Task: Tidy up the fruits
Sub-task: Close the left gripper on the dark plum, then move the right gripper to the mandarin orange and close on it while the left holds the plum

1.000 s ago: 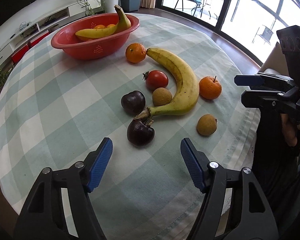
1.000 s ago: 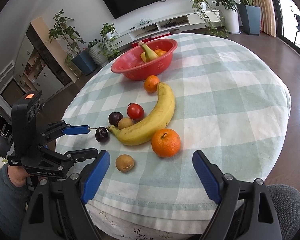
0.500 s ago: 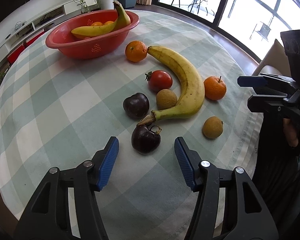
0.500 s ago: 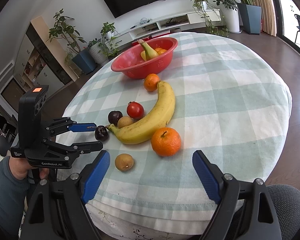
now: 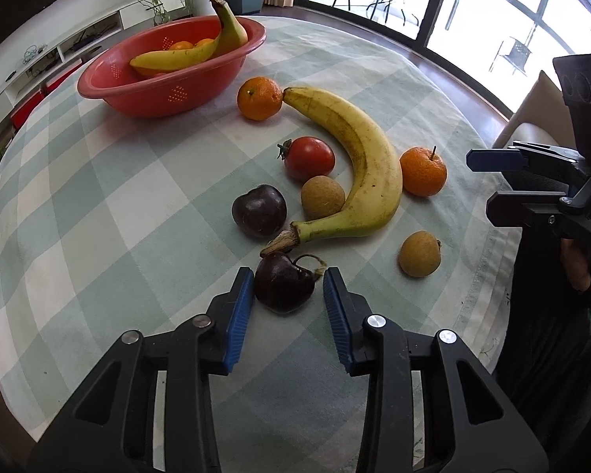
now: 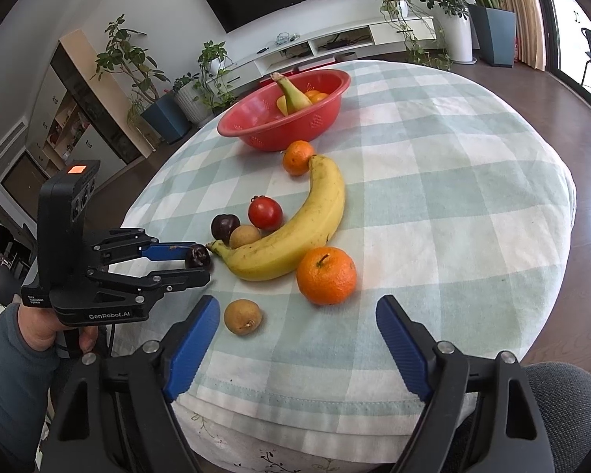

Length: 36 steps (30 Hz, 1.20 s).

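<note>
Jaws on my left gripper (image 5: 288, 289) are closing right now with the near dark plum (image 5: 283, 287) sitting between them. Left pad looks to be on its skin or nearly so; a sliver of cloth still shows on the right side, so I wouldn't call it gripped yet. Plum sits on the checked tablecloth (image 5: 98, 205) at the near edge of the fruit cluster, touching or almost touching the stem end of the big banana (image 5: 358, 165).

Notes for doing this pick well:
- Finish the close gently. Plum reads as soft and round, so too much squeeze bruises it and too little lets it roll out.
- Its curled stem (image 5: 313, 262) sticks out toward the right pad. I'd want the pad on the fruit body, not on the stem.
- Lift straight up first. Banana stem is right at the far side of the plum, and dragging forward would shove the banana into the brown fruit (image 5: 322, 197) and the second plum (image 5: 259, 210).
- Then carry far-left to the red basket (image 5: 149, 94), which already holds a banana and some orange fruit. Drop in a free spot, low, no toss.

My right gripper (image 6: 297, 347) is wide apart with nothing between the pads, hovering at the near table edge, with the small brown fruit (image 6: 243, 316) and the mandarin (image 6: 326, 276) just beyond it. I'd keep it parked clear of the left hand's path.
</note>
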Tool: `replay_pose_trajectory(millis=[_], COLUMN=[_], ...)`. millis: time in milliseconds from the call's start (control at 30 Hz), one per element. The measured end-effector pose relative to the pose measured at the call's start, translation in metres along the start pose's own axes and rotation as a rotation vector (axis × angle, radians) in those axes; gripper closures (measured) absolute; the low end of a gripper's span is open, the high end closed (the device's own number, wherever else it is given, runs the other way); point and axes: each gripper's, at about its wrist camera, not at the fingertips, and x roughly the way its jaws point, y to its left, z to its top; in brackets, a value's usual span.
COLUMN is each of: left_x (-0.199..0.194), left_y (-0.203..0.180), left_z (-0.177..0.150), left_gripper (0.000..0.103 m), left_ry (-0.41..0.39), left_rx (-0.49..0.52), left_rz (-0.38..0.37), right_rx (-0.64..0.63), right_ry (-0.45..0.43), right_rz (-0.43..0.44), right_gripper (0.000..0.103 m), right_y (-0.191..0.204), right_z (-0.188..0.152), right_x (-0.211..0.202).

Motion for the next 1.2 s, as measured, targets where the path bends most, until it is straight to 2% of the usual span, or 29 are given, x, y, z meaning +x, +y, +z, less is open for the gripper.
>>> replay_pose_trajectory(millis=[900, 1100, 1200], left_x=[0.005, 0.002, -0.003], left_y=[0.001, 0.002, 0.003], left_z=[0.001, -0.003, -0.007], left_gripper=[0.075, 0.075, 0.075], left_ry=[-0.017, -0.030, -0.043], left_rx=[-0.019, -0.036, -0.051], left_rz=[0.004, -0.004, -0.013], right_rx=[0.011, 0.000, -0.016], right_ry=[0.009, 0.021, 0.053], right_rz=[-0.011, -0.042, -0.063], right_gripper=[0.020, 0.020, 0.023], right_y=[-0.003, -0.004, -0.005], right_z=[0.001, 0.009, 0.015], right_x=[0.005, 0.009, 0.017])
